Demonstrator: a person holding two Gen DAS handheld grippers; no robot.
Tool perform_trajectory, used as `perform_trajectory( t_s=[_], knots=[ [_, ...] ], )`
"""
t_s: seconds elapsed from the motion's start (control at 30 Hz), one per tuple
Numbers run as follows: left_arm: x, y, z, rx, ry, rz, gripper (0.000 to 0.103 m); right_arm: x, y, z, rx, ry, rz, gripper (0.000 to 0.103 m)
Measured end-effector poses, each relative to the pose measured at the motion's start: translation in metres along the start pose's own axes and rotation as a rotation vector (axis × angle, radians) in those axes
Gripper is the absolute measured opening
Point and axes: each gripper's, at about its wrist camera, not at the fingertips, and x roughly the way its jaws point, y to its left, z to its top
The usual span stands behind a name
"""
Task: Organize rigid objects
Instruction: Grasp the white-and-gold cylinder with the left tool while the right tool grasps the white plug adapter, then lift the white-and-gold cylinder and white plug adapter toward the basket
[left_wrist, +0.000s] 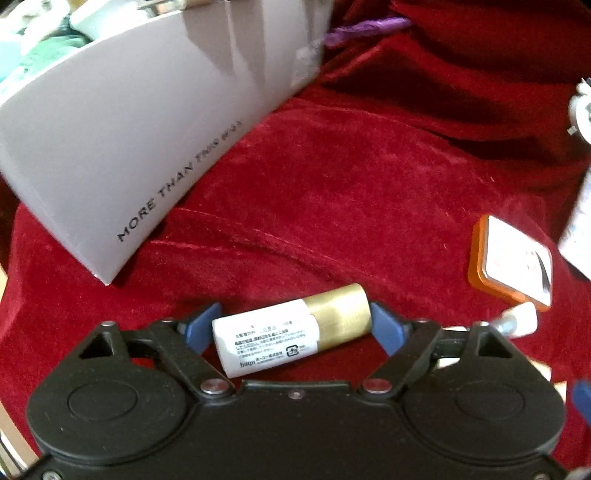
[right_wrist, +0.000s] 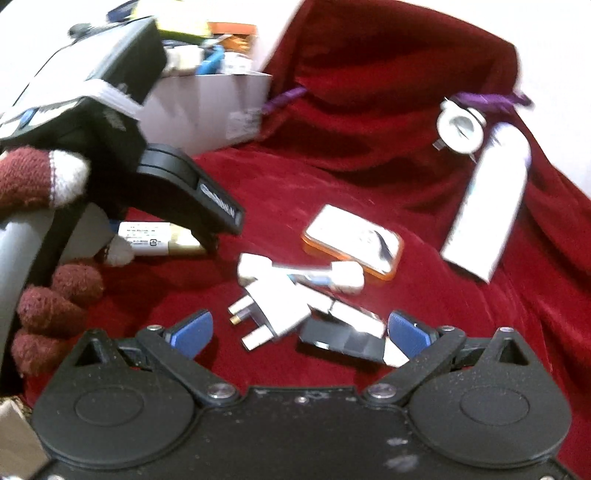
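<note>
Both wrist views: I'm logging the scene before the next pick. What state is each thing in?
Left gripper, shut on the tube's ends.
Tube, capped, lying on its side.
Right gripper, open, holding nothing.
Plug, unplugged, pins bare.
Tin, closed, lying flat.
Box, open on top.

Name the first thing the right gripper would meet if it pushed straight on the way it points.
Probably the white plug adapter, lying on the red cloth between the right gripper fingers; depth is unclear.
</note>
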Motion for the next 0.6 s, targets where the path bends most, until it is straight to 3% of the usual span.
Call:
perform_trajectory(
  t_s=[0.17, 0.23, 0.37, 0.43, 0.6],
  knots=[
    [-0.002, 0.011, 0.000, 0.059, 0.025, -0.055, 0.082, 0.017, 0.012, 0.005, -0.090, 0.002, 0.066, 0.097],
    [-0.006, 0.014, -0.001, 0.078, 0.037, -0.072, 0.082, 0.024, 0.016, 0.004, -0.126, 0.013, 0.106, 0.084],
    [-0.014, 0.021, -0.006, 0.103, 0.047, -0.091, 0.082, 0.034, 0.021, 0.004, -0.150, 0.030, 0.160, 0.071],
    [-0.020, 0.023, -0.010, 0.108, 0.050, -0.094, 0.082, 0.035, 0.019, 0.005, -0.124, 0.042, 0.193, 0.051],
    [-0.030, 0.025, -0.019, 0.130, 0.055, -0.103, 0.082, 0.028, 0.022, 0.004, -0.083, 0.067, 0.208, 0.048]
  ],
)
